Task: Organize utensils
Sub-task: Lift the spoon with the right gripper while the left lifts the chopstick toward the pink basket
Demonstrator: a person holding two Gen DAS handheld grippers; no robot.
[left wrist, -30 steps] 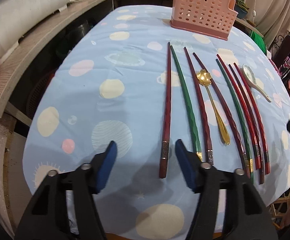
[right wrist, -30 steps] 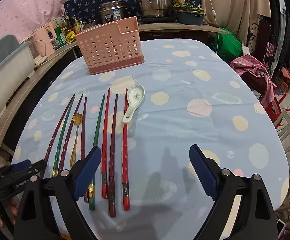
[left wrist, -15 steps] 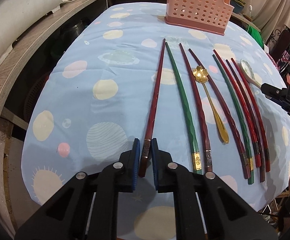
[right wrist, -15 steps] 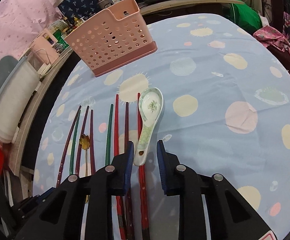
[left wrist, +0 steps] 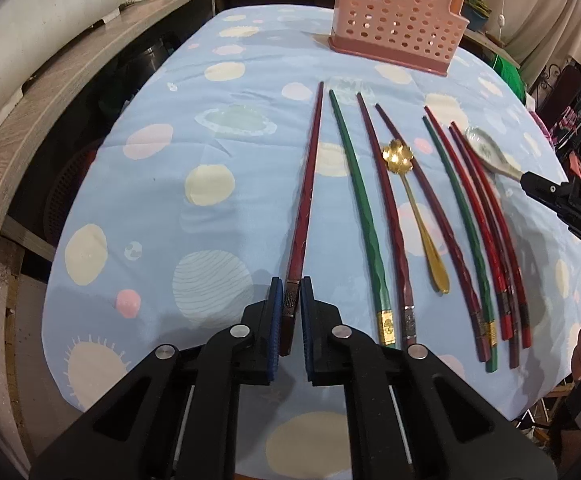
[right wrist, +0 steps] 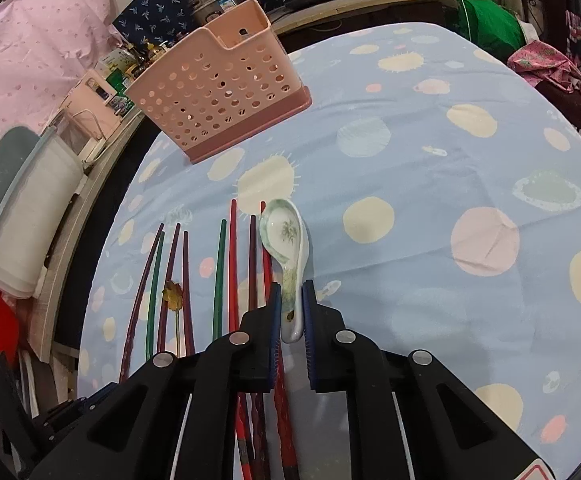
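Where the left wrist view looks along the table (left wrist: 162,184), the left gripper (left wrist: 290,312) is closed on the butt end of a dark red chopstick (left wrist: 308,184), the outermost of the row toward the table's left edge. Beside it lie a green chopstick (left wrist: 360,208), more red and green ones, and a gold spoon (left wrist: 412,200); the pink holder (left wrist: 398,20) stands at the far edge.

In the right wrist view, the right gripper (right wrist: 291,312) pinches the handle of the ceramic spoon (right wrist: 286,248), its bowl pointing toward the holder, just beside the red chopsticks. Whether it is off the cloth I cannot tell.

Both pickups look made; next, each piece likely needs lifting, tipping upright and lowering into the holder's open top without snagging neighbours.
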